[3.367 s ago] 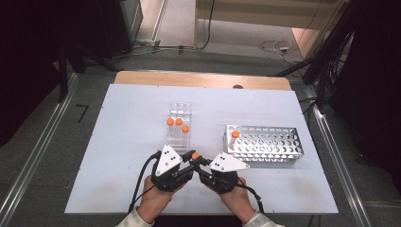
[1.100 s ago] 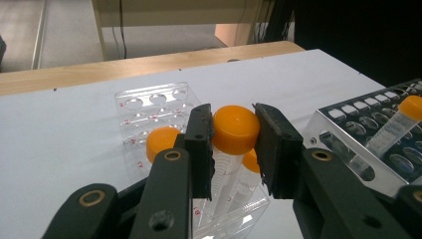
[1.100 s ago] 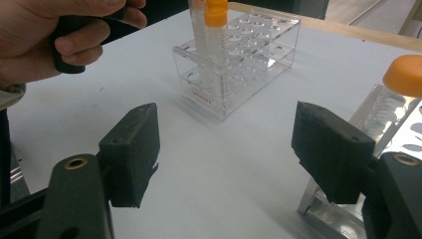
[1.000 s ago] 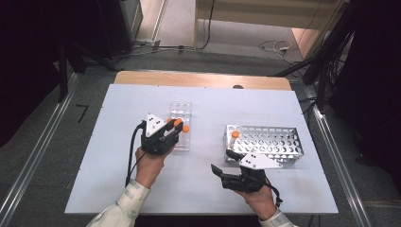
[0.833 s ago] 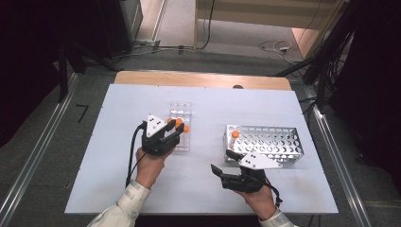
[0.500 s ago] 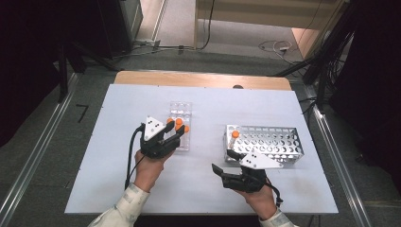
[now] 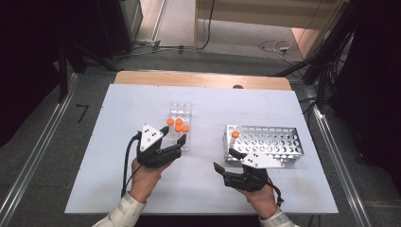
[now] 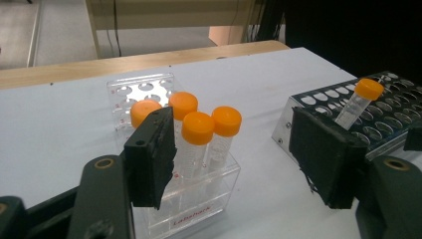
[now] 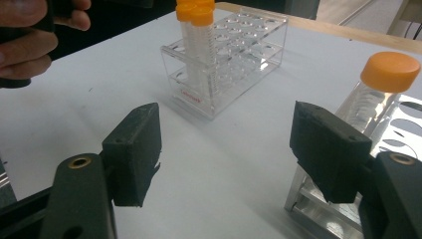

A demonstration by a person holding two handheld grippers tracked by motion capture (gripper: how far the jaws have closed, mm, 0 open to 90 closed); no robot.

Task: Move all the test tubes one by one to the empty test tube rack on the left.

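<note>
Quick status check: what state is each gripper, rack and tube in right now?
Left gripper: open, holding nothing, jaws at the clear rack.
Right gripper: open, holding nothing.
Clear rack: upright, four capped tubes at its near end.
Capped tubes: upright, orange caps on.
Metal rack: one tube in a corner hole.
Single tube: capped, leaning.

The right tool (image 9: 226, 149) is held open above the desk (image 9: 224, 179), between a clear rack (image 9: 239, 55) and a capped tube (image 9: 378, 92).
</note>
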